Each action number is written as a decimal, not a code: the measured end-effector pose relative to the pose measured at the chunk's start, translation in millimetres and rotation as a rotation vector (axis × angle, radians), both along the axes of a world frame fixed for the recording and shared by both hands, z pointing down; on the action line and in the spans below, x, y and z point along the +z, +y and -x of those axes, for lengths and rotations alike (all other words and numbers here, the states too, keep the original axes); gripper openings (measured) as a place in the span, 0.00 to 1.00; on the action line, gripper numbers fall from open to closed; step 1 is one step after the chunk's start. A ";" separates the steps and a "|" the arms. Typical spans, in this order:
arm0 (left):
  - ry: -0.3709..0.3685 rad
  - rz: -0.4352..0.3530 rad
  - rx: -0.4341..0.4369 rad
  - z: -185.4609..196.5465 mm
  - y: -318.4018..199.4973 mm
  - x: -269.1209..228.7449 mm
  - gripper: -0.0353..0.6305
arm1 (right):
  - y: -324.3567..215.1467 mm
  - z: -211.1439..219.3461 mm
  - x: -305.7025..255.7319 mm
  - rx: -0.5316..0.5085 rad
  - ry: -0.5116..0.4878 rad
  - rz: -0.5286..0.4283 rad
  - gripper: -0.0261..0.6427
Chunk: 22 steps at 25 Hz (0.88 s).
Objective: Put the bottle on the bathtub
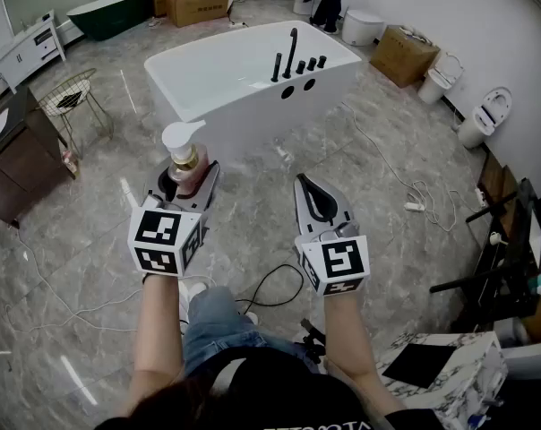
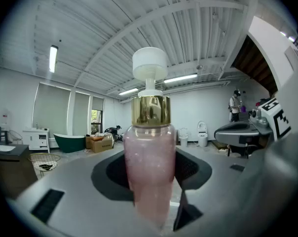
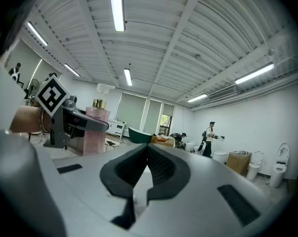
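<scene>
Bottle (image 1: 184, 158), base hidden between the pads, stands upright in the pinch of the left hand-held gripper (image 1: 192, 176), well short of the bathtub (image 1: 218, 106). Right hand-held gripper (image 1: 304, 183): jaws pressed together, empty.

The grey marble-patterned floor (image 1: 261, 218) carries a white bathtub (image 1: 253, 119) near its middle, black taps on the rim. At the far edge stand a dark green tub (image 1: 109, 14) and an open cardboard box (image 1: 199, 5). Along the right edge are another box (image 1: 403, 54) and two toilets (image 1: 439, 83) (image 1: 485, 115). At the left edge stand a wire basket (image 1: 72, 97) and a dark cabinet (image 1: 15, 164). A white cable (image 1: 391, 170) runs to a power strip (image 1: 414, 207); a black cable (image 1: 270, 289) loops at the near edge.
</scene>
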<state>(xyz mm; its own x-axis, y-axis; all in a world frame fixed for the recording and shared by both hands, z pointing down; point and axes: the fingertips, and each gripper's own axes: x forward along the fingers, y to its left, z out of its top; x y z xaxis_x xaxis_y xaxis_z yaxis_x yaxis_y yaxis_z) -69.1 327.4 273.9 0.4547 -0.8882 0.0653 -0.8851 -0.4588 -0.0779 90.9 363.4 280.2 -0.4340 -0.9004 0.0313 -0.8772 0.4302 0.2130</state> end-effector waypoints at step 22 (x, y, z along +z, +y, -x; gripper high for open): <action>-0.010 -0.023 0.045 -30.6 -109.0 10.9 0.38 | -94.4 -30.2 3.6 0.050 -0.004 -0.052 0.06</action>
